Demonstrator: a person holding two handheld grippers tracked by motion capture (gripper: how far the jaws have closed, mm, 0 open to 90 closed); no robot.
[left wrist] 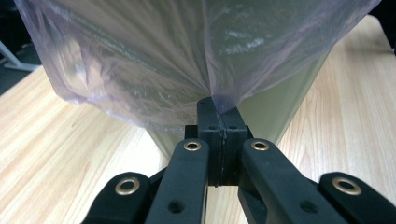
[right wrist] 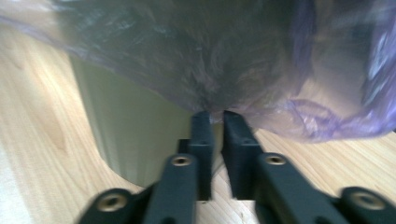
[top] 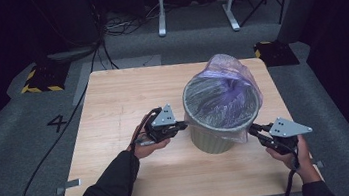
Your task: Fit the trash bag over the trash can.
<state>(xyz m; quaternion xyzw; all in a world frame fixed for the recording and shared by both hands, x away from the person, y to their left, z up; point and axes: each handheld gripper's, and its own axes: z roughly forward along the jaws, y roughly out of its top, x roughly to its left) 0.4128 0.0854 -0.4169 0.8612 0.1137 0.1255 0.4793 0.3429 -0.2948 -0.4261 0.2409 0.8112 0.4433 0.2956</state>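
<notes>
The left gripper [top: 182,126] pinches the purple bin liner [top: 223,99] at the green bin's [top: 211,143] left; the right gripper [top: 253,129] clamps its right overhang.

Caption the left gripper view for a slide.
Left gripper pinches the purple bag hem beside the green bin.
</notes>
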